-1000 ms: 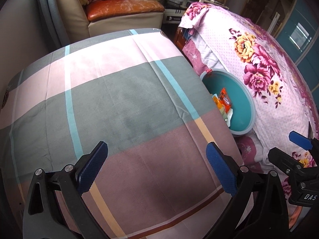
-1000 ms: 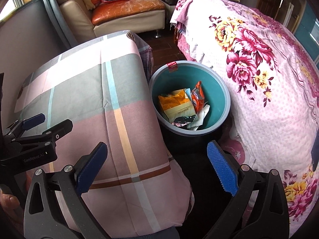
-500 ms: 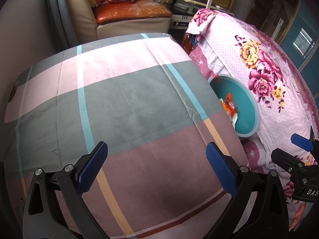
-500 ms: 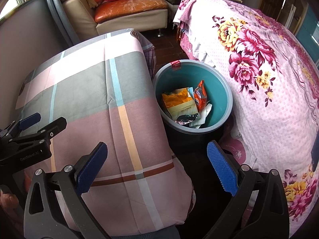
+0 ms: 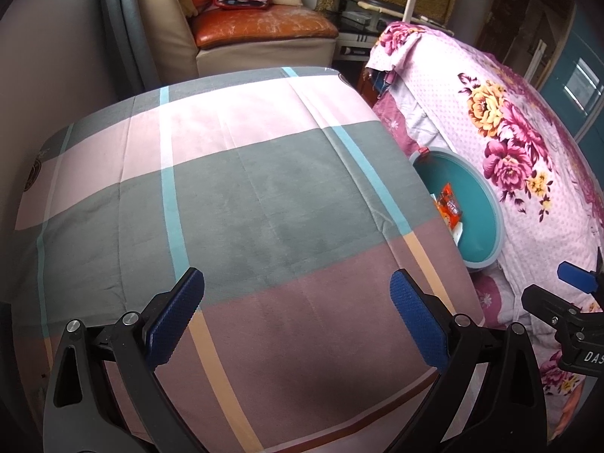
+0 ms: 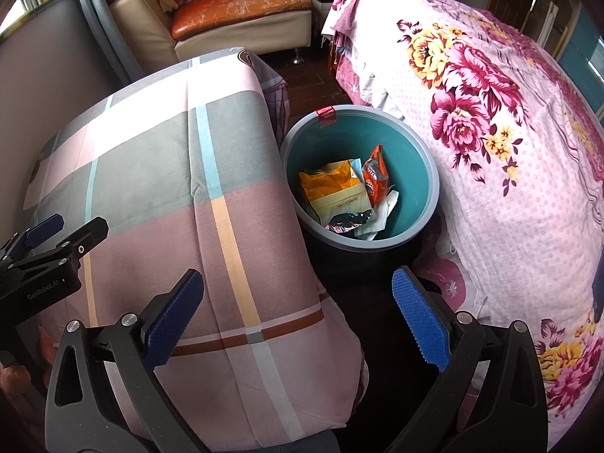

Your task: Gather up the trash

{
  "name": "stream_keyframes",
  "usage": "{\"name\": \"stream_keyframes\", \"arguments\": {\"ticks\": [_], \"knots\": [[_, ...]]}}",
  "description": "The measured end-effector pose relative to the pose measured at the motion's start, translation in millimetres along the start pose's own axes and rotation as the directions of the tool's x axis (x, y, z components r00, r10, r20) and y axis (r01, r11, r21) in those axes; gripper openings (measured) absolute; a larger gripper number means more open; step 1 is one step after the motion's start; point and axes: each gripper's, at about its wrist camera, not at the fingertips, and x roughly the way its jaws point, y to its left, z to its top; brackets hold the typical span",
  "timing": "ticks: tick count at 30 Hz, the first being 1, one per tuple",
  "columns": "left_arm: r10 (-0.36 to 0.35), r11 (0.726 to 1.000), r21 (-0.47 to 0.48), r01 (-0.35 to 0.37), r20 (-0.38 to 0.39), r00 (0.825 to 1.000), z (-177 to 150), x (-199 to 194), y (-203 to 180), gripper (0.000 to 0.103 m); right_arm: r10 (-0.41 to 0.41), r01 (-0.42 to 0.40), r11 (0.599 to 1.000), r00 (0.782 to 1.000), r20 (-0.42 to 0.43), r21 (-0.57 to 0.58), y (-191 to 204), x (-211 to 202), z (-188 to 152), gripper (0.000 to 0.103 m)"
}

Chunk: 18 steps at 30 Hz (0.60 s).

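Plaid cloth in pink, grey and mauve bands covers the worktop that fills most of our left wrist view, crossed by pale blue and tan stripes. Beyond its far edge we see a cream sofa with an orange seat cushion and a red-trimmed bag on it. To the right lies a bed under a pink floral sheet.

Between the worktop's right edge and the bed stands a teal bin with a grey rim, on the dark floor. We see the trash inside it: an orange-and-cream snack bag, a small orange packet leaning against it, and crumpled foil and white paper at the near side. From the left wrist view only the small orange packet and part of the bin's rim show past the worktop's right edge.

Our left gripper hovers above the near part of the worktop, its blue-padded jaws spread wide with nothing between them. Our right gripper hangs over the worktop's near right corner and the floor in front of the bin, jaws likewise spread and holding nothing. Each gripper also shows at the edge of the other's view.
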Motion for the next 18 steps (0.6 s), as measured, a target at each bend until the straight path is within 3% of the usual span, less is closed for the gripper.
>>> {"name": "stream_keyframes", "arguments": {"ticks": [18], "knots": [[0.051,0.999,0.005,-0.051,0.003,0.999,-2,11,2,0.099,-0.001,0.001,1.000,1.000,-0.030,0.013,-6,21,0,0.096]]}}
